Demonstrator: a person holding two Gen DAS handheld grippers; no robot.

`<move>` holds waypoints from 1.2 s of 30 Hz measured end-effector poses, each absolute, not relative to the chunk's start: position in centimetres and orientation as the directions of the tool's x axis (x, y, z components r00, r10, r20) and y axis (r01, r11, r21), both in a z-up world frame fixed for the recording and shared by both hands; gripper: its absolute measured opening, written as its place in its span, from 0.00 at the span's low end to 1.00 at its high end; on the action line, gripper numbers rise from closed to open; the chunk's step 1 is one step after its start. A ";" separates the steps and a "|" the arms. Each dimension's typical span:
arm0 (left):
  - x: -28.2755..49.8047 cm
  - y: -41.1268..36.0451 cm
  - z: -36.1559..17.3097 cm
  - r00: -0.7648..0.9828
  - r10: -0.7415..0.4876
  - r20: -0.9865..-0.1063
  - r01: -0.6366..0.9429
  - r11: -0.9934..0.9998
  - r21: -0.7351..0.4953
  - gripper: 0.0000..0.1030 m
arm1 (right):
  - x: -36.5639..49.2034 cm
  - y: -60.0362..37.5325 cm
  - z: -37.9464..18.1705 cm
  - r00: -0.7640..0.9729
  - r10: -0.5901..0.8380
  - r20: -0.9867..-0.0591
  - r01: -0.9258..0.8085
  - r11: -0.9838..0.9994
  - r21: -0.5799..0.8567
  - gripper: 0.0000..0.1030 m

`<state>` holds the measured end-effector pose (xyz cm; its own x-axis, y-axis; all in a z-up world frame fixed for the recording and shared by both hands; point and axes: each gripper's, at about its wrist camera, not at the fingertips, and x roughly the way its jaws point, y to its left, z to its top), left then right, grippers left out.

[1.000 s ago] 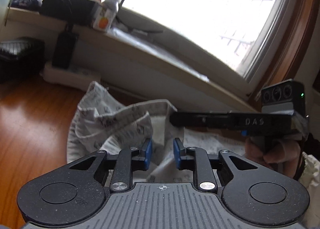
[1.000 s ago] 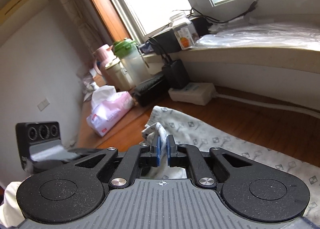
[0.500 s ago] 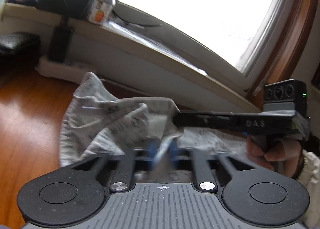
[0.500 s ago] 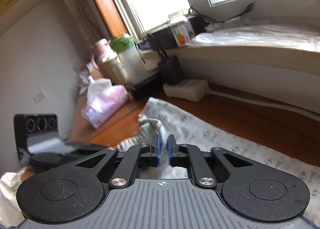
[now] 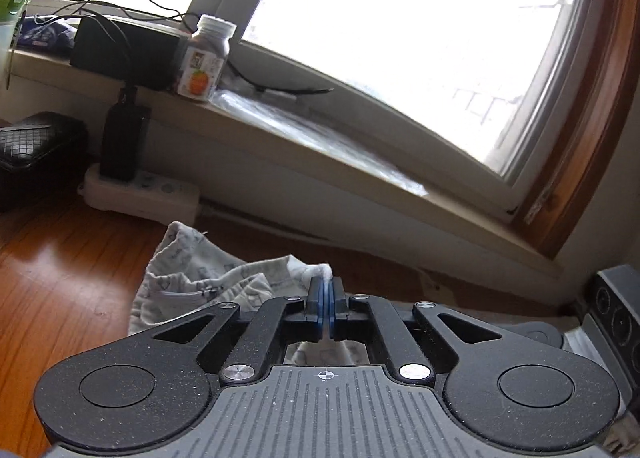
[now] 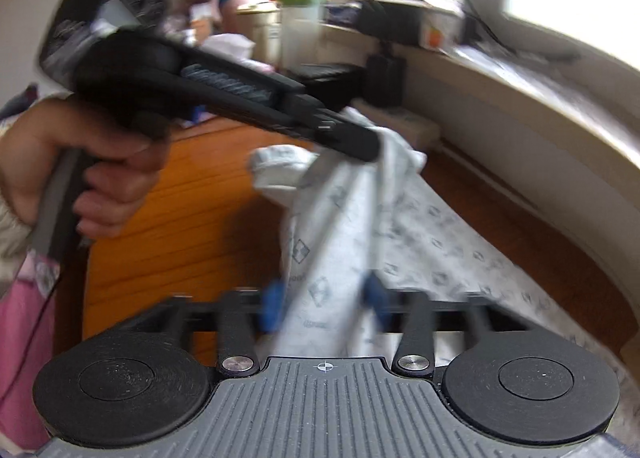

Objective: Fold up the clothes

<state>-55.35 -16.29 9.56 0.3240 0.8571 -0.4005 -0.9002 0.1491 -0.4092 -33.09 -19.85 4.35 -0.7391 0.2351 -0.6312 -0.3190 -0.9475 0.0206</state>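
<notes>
Your left gripper (image 5: 327, 308) is clamped on a small fold of the patterned white garment (image 5: 200, 282): the blue pads (image 5: 318, 308) sit pressed together with a tuft of cloth standing up just above them. Seen from the right wrist, that same gripper (image 6: 370, 147) holds the garment (image 6: 344, 217) lifted above the wooden floor (image 6: 192, 217), and the cloth hangs from its tip down toward your right gripper. Your left hand (image 6: 80, 169) is wrapped around the handle. Your right gripper (image 6: 326, 306) stands wide open; the hanging cloth passes between its blue fingers (image 6: 274, 304), but motion blur hides whether either finger touches it. The rest of the garment trails to the right of the right gripper, lying on the floor. Ahead of the left gripper, a white power strip (image 5: 140, 193) rests against the wall, with a bottle (image 5: 206, 57) on the window sill (image 5: 360, 161) above it.
</notes>
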 end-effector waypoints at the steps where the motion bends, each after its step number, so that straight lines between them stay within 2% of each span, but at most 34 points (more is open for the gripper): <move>1: -55.7 -16.9 9.5 0.317 0.864 -0.391 -0.901 0.145 -0.410 0.03 | -32.5 -18.8 4.3 -0.750 0.227 -0.621 -0.342 -0.937 0.070 0.22; 4: -56.7 -19.3 9.3 0.272 0.887 -0.372 -0.910 0.111 -0.400 0.20 | -30.5 -15.7 4.0 -0.783 0.209 -0.587 -0.400 -0.890 0.217 0.20; 6: -57.4 -20.9 9.0 0.258 0.892 -0.372 -0.912 0.097 -0.398 0.25 | -29.5 -13.9 3.4 -0.795 0.194 -0.576 -0.431 -0.847 0.310 0.19; 7: -57.5 -21.4 8.7 0.259 0.889 -0.379 -0.914 0.098 -0.394 0.30 | -29.2 -13.2 3.0 -0.800 0.183 -0.571 -0.438 -0.828 0.349 0.19; 8: -57.4 -21.6 8.4 0.262 0.882 -0.391 -0.917 0.101 -0.386 0.39 | -28.8 -12.5 2.6 -0.806 0.172 -0.566 -0.444 -0.808 0.387 0.19; 10: -57.0 -21.5 7.9 0.254 0.869 -0.425 -0.932 0.103 -0.346 0.45 | -28.2 -11.7 2.1 -0.820 0.150 -0.553 -0.442 -0.779 0.444 0.19; 15: -55.5 -18.6 7.6 0.265 0.847 -0.460 -0.945 0.135 -0.297 0.45 | -27.4 -10.2 0.8 -0.855 0.106 -0.508 -0.412 -0.734 0.540 0.20; 16: -55.2 -17.7 7.8 0.254 0.846 -0.469 -0.952 0.134 -0.274 0.42 | -27.2 -9.9 0.6 -0.862 0.098 -0.497 -0.403 -0.727 0.556 0.20; 19: -54.3 -15.1 8.6 0.216 0.848 -0.485 -0.970 0.130 -0.205 0.25 | -27.1 -9.6 0.6 -0.870 0.090 -0.484 -0.393 -0.720 0.572 0.20; 20: -54.2 -14.5 9.0 0.200 0.852 -0.483 -0.975 0.124 -0.186 0.24 | -27.1 -9.7 0.6 -0.869 0.094 -0.485 -0.394 -0.725 0.565 0.20; 27: -54.1 -17.8 11.5 0.035 0.926 -0.377 -0.994 -0.006 -0.107 0.24 | -27.1 -9.9 0.6 -0.868 0.104 -0.486 -0.394 -0.739 0.546 0.20; 30: -53.8 -20.9 11.7 0.059 0.938 -0.342 -0.990 0.012 -0.138 0.23 | -27.1 -9.9 0.6 -0.869 0.104 -0.484 -0.394 -0.739 0.547 0.20; 32: -53.3 -22.0 11.3 0.144 0.922 -0.359 -0.980 0.082 -0.184 0.23 | -27.1 -9.9 0.5 -0.869 0.104 -0.483 -0.393 -0.739 0.548 0.20; 36: -51.4 -20.9 9.6 0.231 0.856 -0.463 -0.971 0.172 -0.166 0.23 | -27.1 -10.0 0.5 -0.869 0.105 -0.483 -0.392 -0.742 0.544 0.20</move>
<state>-51.37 -20.86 9.60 0.2312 0.8559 -0.4626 -0.9709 0.1724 -0.1662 -27.13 -9.96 0.51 -0.8695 0.1047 -0.4828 -0.3917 -0.7417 0.5445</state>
